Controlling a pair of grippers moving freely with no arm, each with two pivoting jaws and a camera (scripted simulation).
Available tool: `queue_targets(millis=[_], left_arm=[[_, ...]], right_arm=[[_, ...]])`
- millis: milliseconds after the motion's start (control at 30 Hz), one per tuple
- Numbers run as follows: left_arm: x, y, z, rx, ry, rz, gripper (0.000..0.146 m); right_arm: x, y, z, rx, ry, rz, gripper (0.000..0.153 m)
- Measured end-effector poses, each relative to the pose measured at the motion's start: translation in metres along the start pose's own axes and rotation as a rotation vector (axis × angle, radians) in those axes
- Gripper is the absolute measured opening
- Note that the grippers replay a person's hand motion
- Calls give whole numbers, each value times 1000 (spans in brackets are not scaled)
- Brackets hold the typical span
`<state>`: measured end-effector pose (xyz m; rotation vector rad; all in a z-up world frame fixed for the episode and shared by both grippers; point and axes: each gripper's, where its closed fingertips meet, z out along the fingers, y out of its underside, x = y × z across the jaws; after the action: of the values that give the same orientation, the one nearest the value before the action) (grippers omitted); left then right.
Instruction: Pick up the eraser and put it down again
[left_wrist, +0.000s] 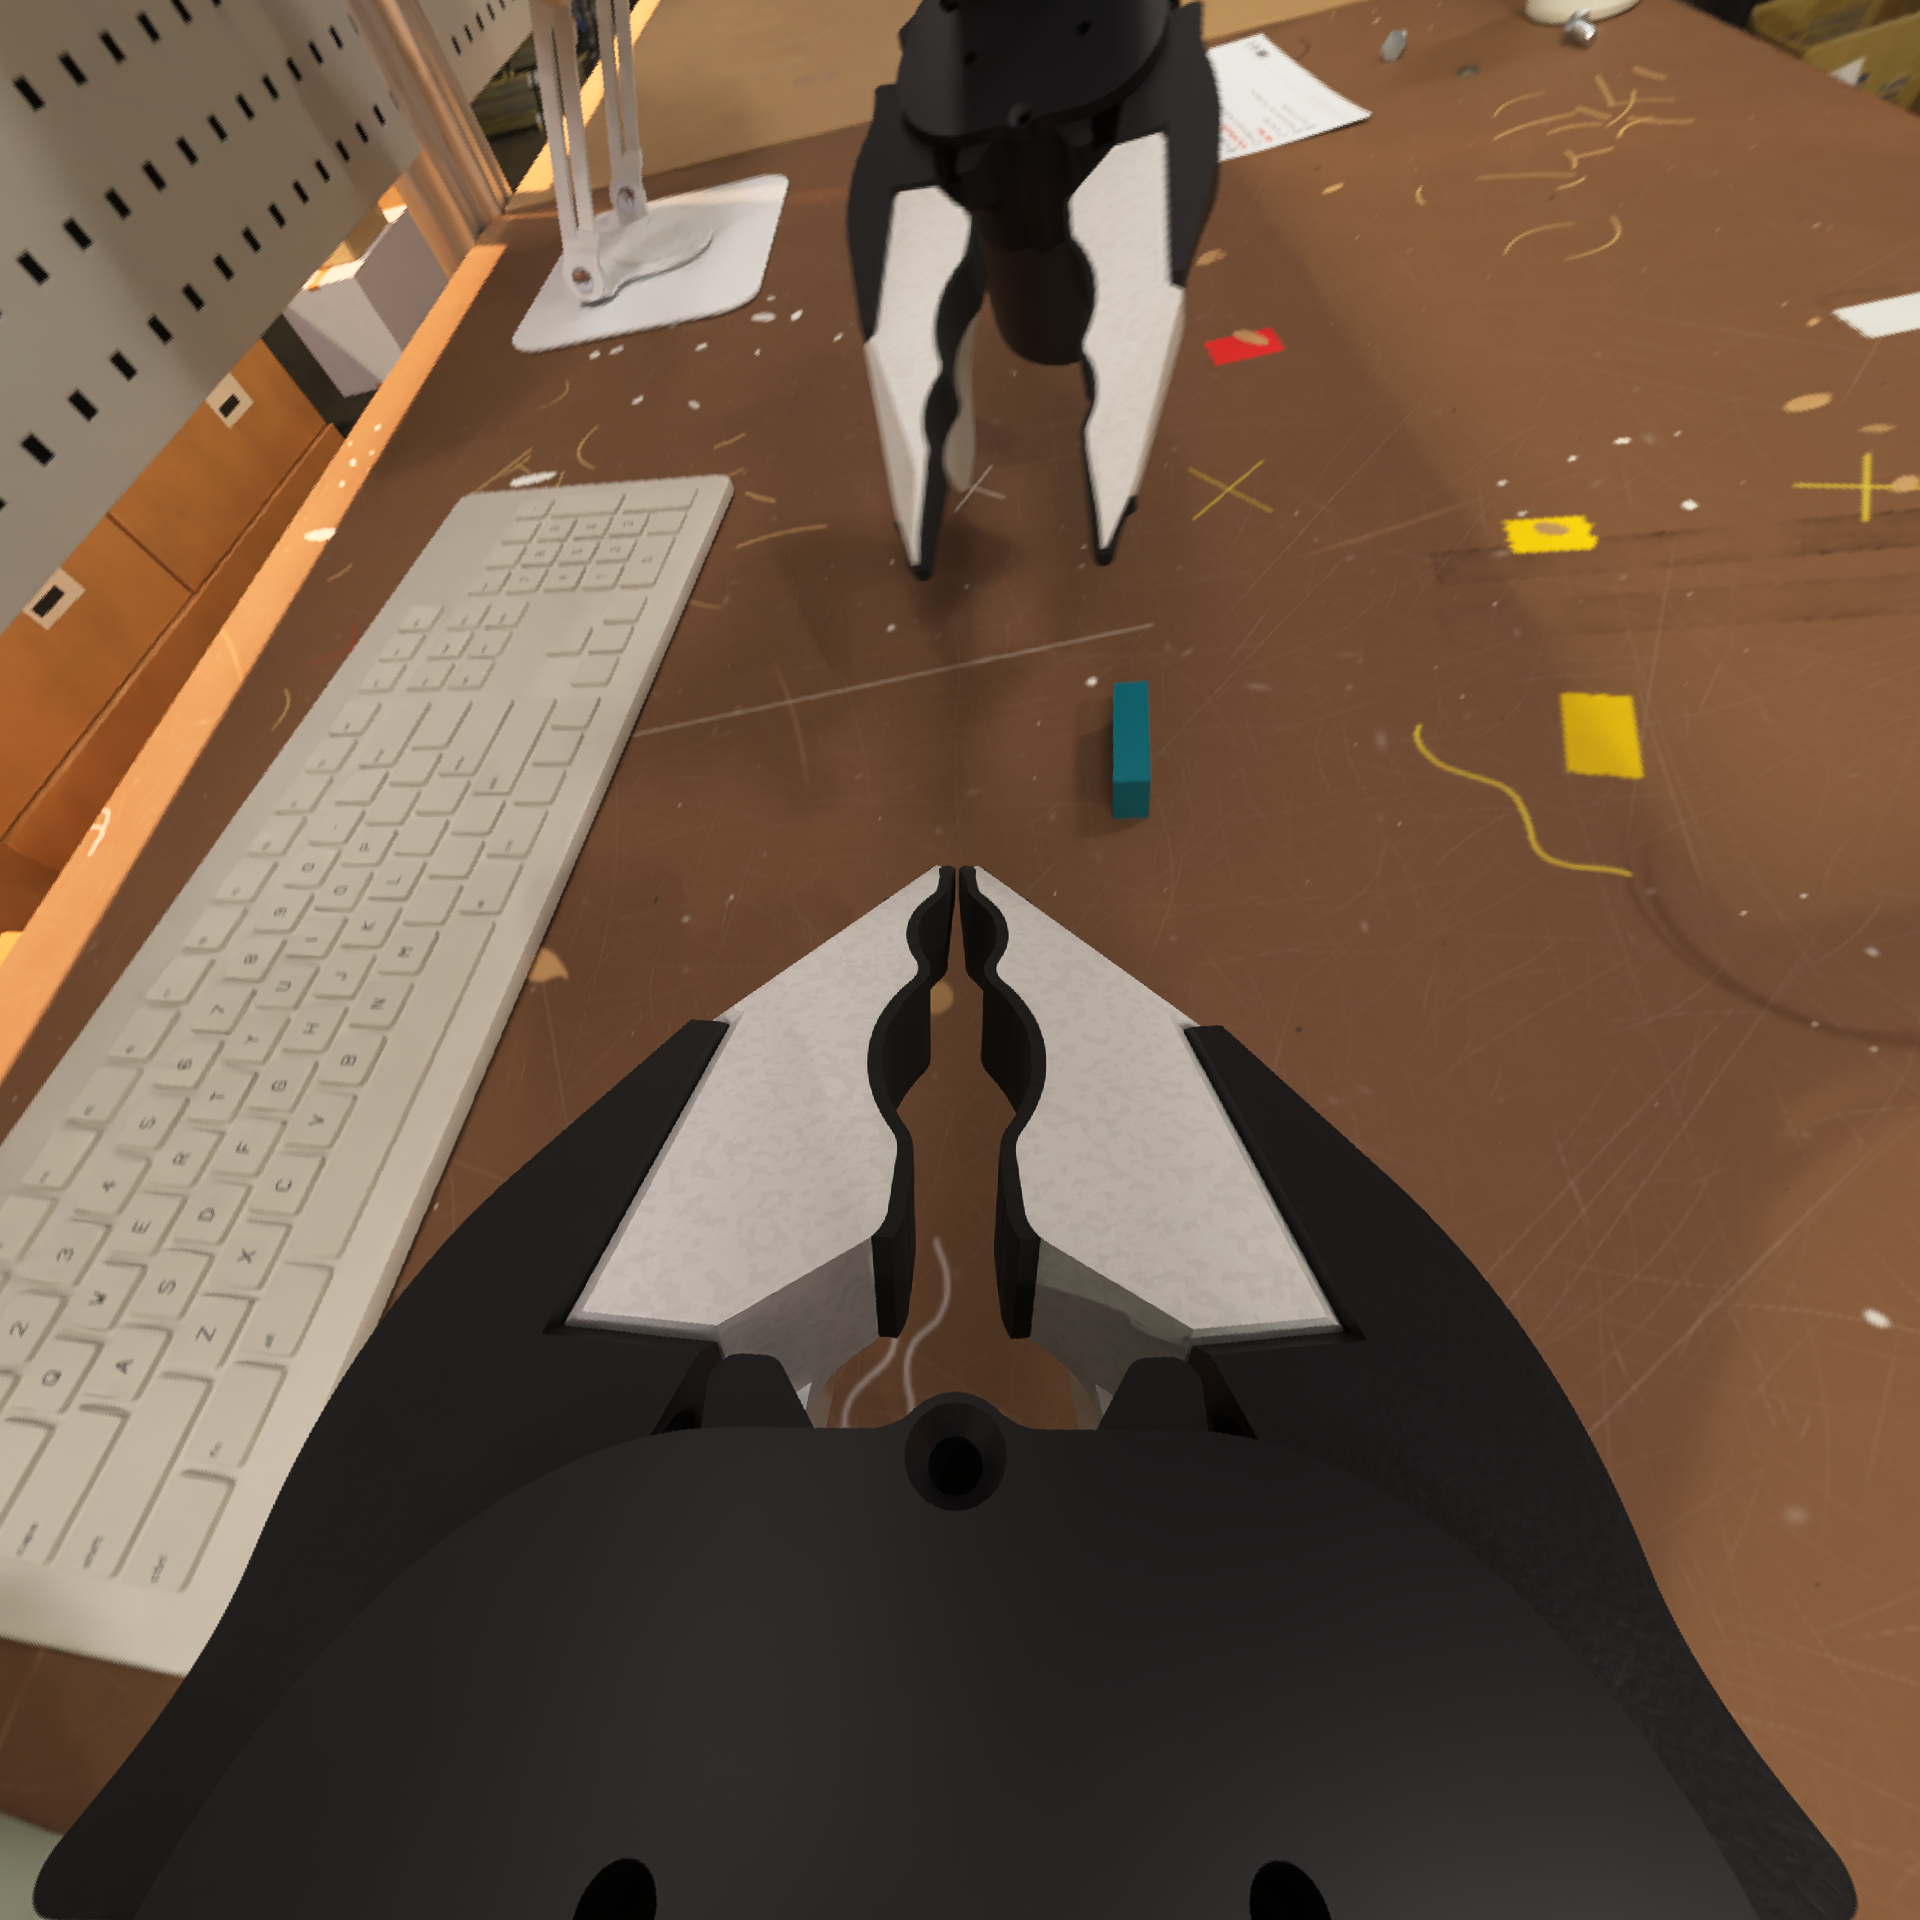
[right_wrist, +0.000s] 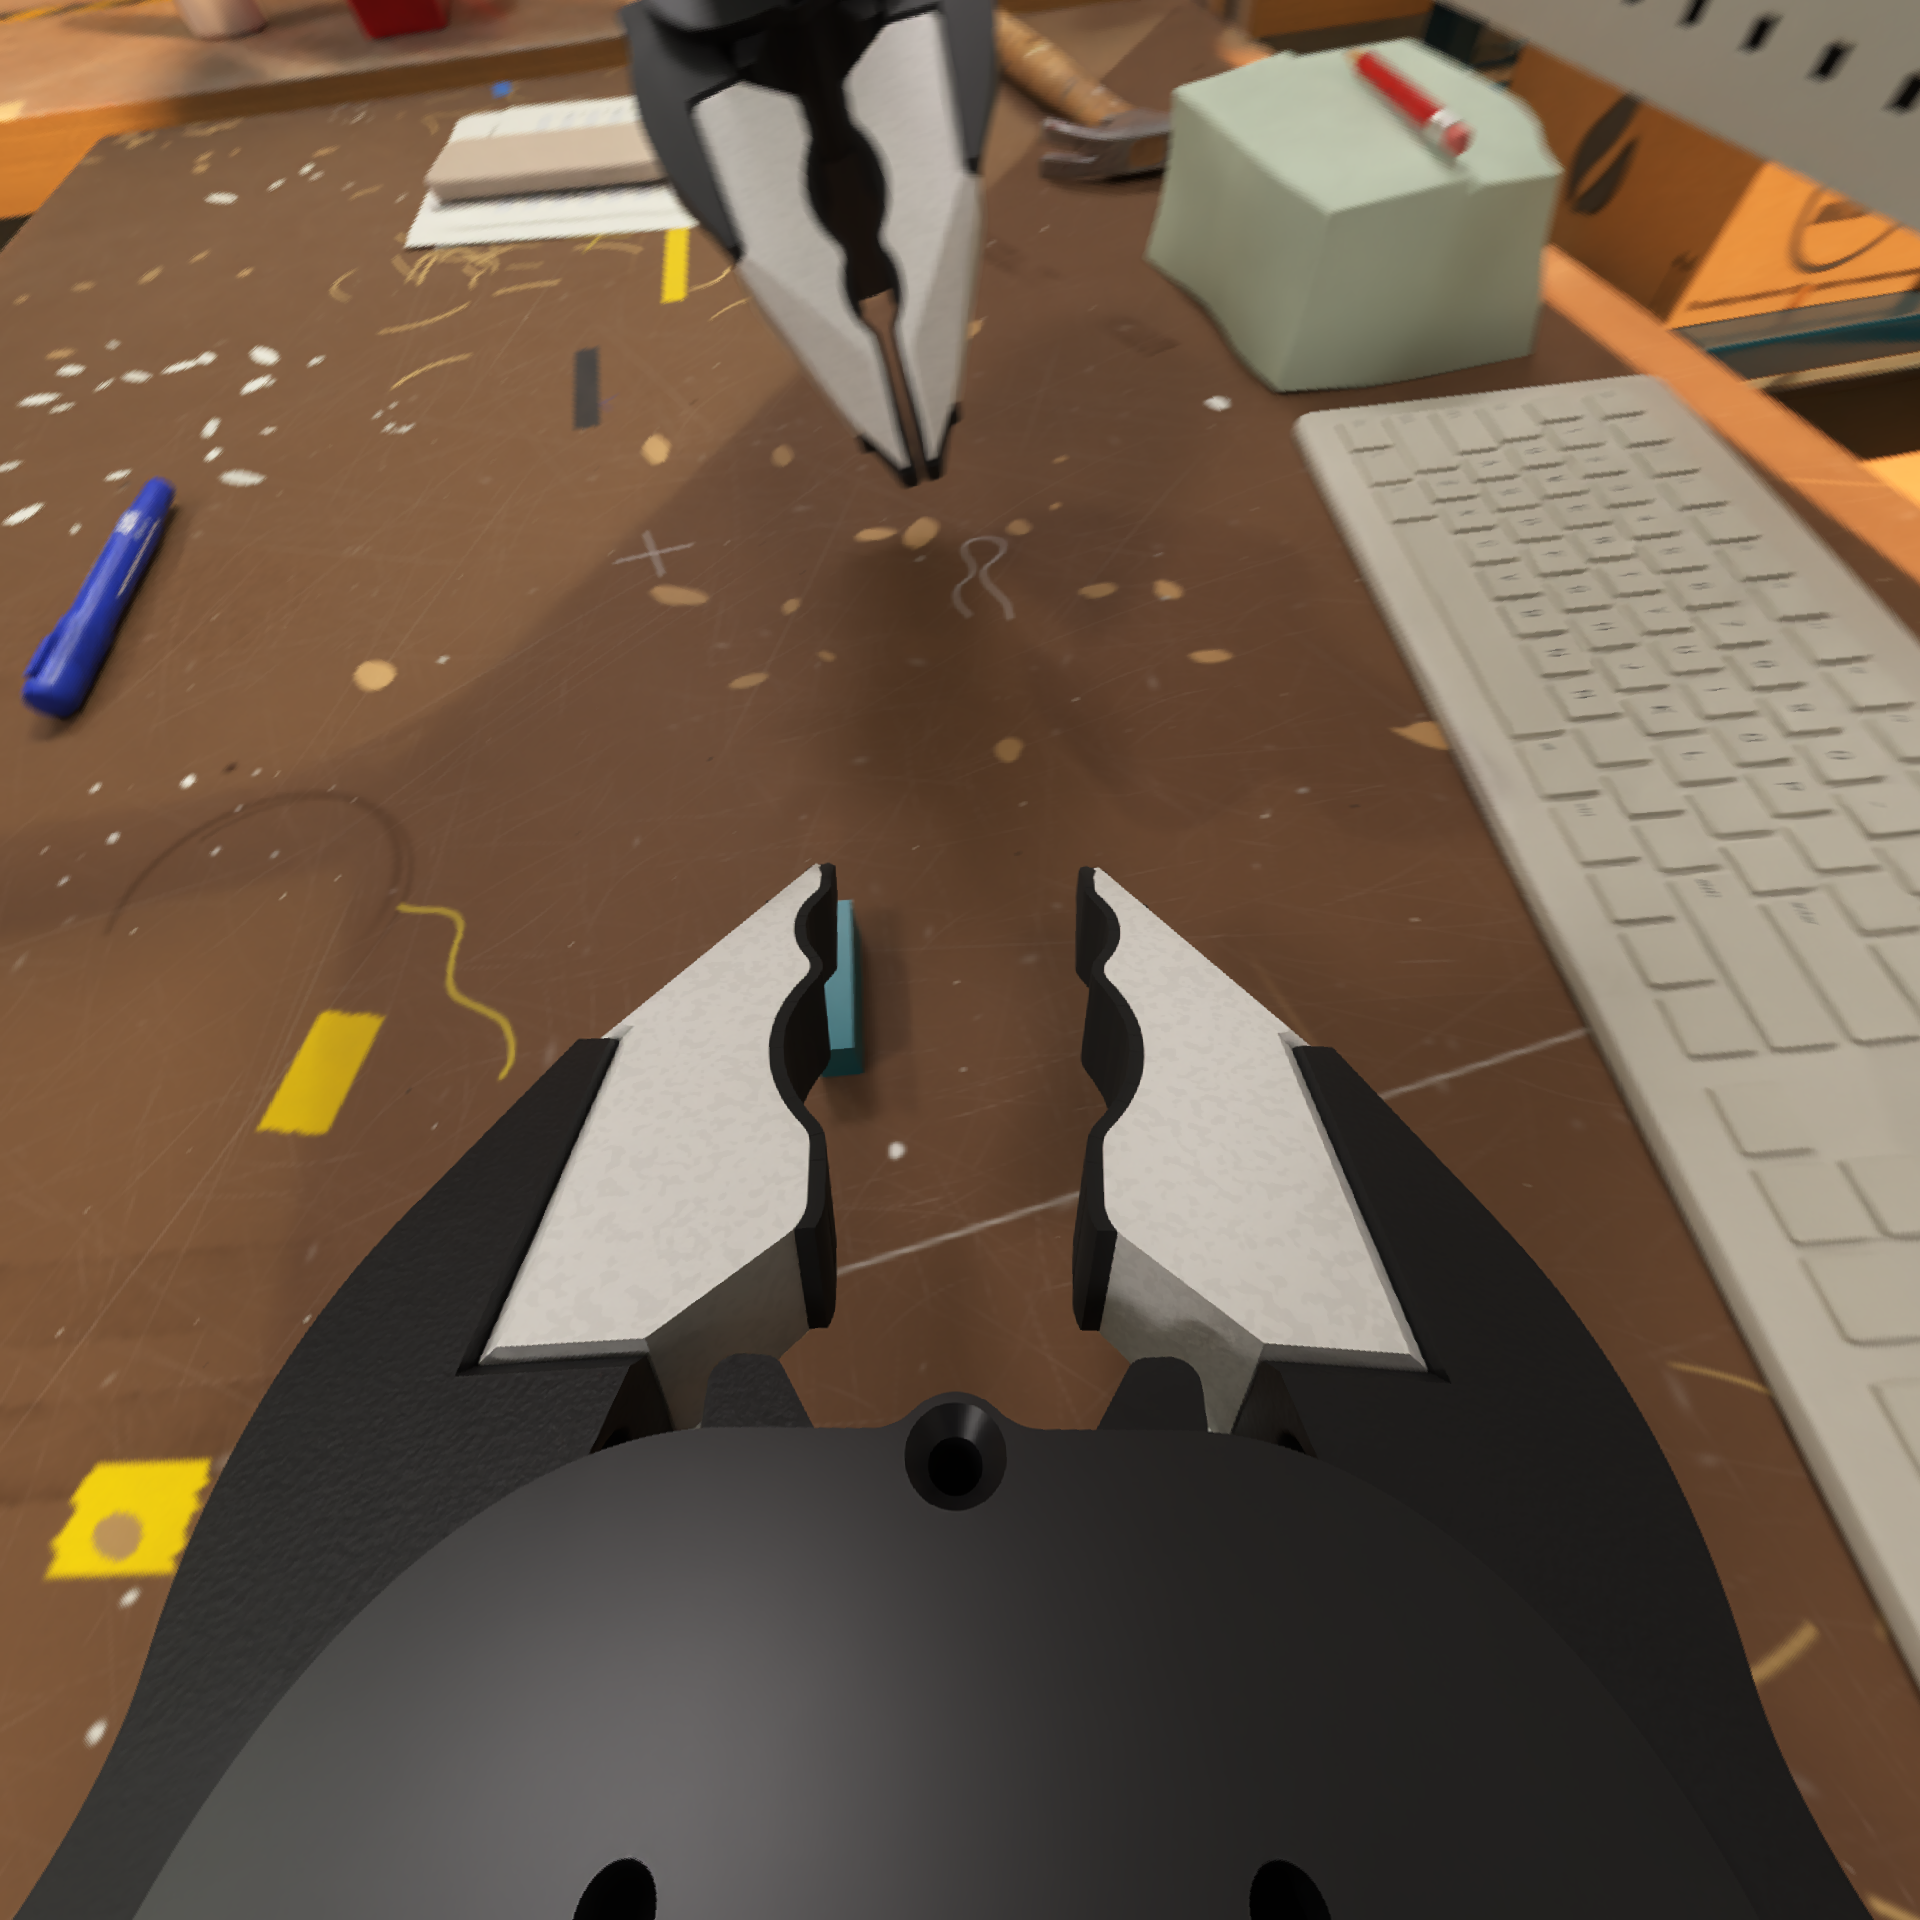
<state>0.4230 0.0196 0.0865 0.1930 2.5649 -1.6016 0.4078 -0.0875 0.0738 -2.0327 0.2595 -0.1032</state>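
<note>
The teal eraser lies mid-worktop, ungrasped: right gripper spread wide above it, left gripper closed, empty.

On a workbench, an eraser is lying flat between two facing grippers, the left gripper hovering just short of it and the right gripper hanging beyond. A keyboard is stretching along the bench edge to the eraser's left in the left wrist view, a lamp base sitting behind it. A marker is lying well apart on the opposite side.
</note>
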Motion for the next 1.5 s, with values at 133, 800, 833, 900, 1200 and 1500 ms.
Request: queue_targets(millis=[133, 800, 833, 900, 1200, 1500], left_arm=[[-8, 14, 3, -25, -36, -11, 1], [-11, 8, 6, 37, -97, 1, 0], [-11, 8, 6, 37, -97, 3, 0], [-10, 8, 6, 36, -95, 5, 0], [-10, 8, 7, 33, -97, 11, 1], [-9, 11, 9, 23, -92, 13, 1]], right_arm=[[-14, 19, 9, -98, -74, 7, 33], [-34, 51, 41, -308, -72, -63, 12], [-34, 51, 41, -310, -72, -61, 11], [-34, 51, 41, -312, -70, -62, 11], [-30, 54, 36, -322, -49, -85, 11], [-32, 50, 38, -307, -43, -111, 11]])
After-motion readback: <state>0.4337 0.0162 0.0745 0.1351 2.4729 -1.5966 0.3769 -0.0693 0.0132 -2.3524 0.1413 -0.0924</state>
